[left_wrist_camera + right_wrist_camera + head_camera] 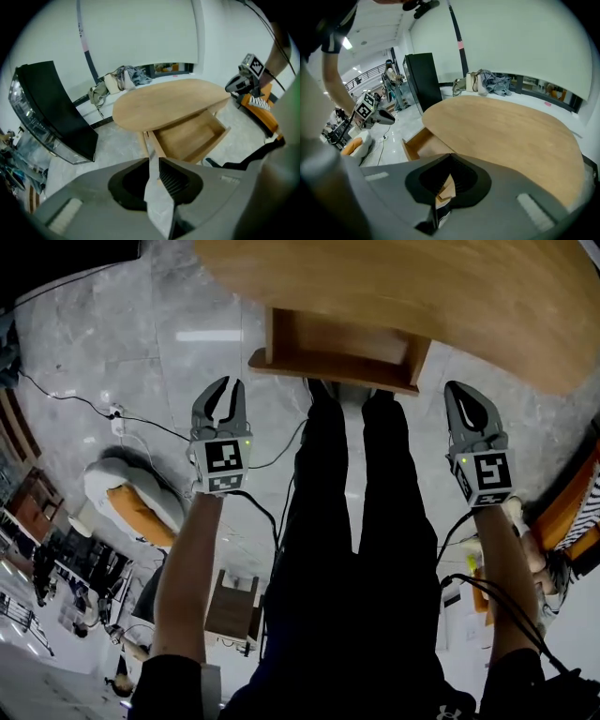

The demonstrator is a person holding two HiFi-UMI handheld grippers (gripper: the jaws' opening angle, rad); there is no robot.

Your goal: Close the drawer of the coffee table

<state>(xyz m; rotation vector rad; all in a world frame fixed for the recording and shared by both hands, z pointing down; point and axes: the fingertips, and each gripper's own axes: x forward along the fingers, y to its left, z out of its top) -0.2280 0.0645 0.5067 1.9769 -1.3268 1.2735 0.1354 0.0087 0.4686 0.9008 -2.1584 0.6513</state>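
Observation:
The light wooden coffee table (422, 287) fills the top of the head view. Its drawer (337, 348) stands pulled out toward me, empty inside. My left gripper (228, 382) hangs to the left of the drawer's front, apart from it, its jaws open by a narrow gap with nothing between them. My right gripper (466, 388) hangs to the right of the drawer, below the table's edge, shut and empty. The left gripper view looks down on the open drawer (190, 136) and table (168, 101). In the right gripper view the drawer (423, 143) juts out left of the tabletop (501, 131).
My legs in black trousers (356, 521) stand right before the drawer. Cables (94, 409) run over the grey floor at left, near a white and orange cushion (131, 502). A small wooden stool (232, 607) is behind me. A black cabinet (56, 108) stands left of the table.

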